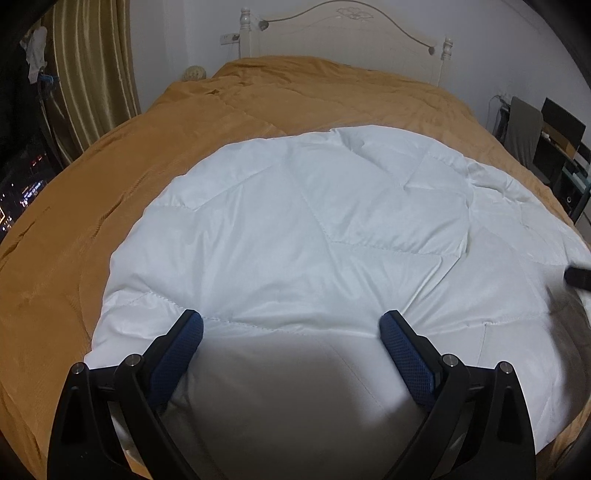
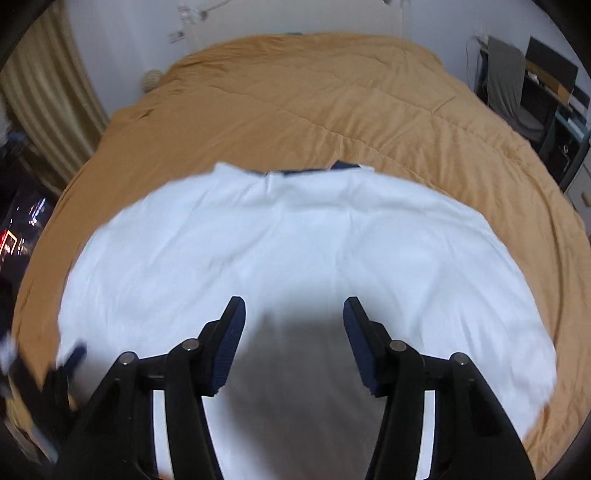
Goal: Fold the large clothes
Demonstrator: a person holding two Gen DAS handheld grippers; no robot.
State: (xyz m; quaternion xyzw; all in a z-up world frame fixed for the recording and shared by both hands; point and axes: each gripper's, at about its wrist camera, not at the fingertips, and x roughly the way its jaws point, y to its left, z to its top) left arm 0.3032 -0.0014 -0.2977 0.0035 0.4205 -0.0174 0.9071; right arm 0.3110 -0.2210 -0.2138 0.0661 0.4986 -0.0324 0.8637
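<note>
Dim fisheye views, right one blurred.

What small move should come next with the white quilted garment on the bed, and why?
Probably lower the right hand-held gripper onto the white quilted garment and pinch its near edge: both hand-held grippers, left too, stand open and empty above the fabric, so no fold can start.

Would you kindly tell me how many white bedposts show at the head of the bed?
2: the left bedpost stands above the brown cover's far left corner, the right bedpost at the far right. Others may be hidden.
</note>
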